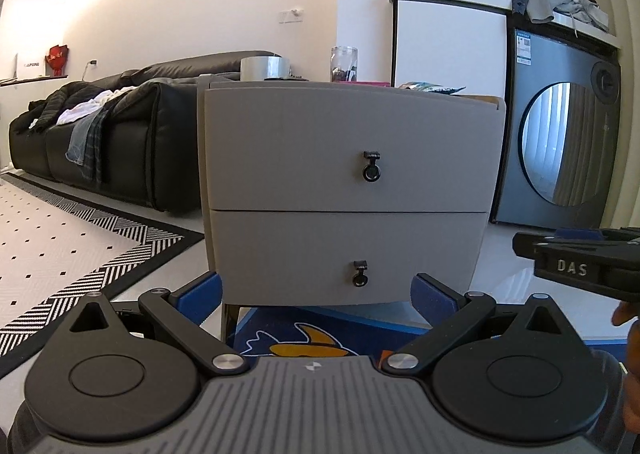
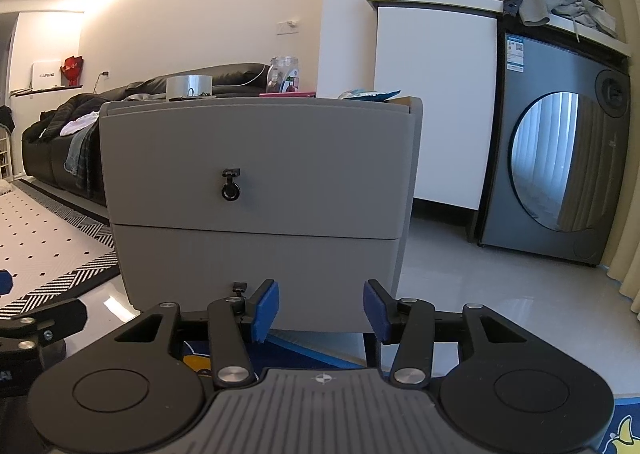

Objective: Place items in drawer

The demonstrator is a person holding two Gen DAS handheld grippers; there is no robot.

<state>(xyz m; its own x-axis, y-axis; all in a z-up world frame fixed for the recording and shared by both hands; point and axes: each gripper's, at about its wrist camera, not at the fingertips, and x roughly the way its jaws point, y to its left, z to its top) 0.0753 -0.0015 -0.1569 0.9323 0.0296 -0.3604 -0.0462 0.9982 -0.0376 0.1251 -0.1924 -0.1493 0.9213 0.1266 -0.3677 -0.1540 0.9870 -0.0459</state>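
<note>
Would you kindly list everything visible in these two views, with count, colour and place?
Cabinet: one, grey, centre, on thin legs.
Drawers: two, grey, both shut; upper, lower.
Ring pulls: two, black, one on each drawer; upper, lower.
Tape roll: one, silver, cabinet top, left.
Jar: one, clear, cabinet top.
Packet: one, blue, cabinet top, right.
Sofa: one, black, left, clothes on it.
Rug: one, white and black, floor left.
Mat: one, blue, under the cabinet.
Washing machine: one, grey, right.
Left tongs: open, blue pads.
Right tongs: open, blue pads.
</note>
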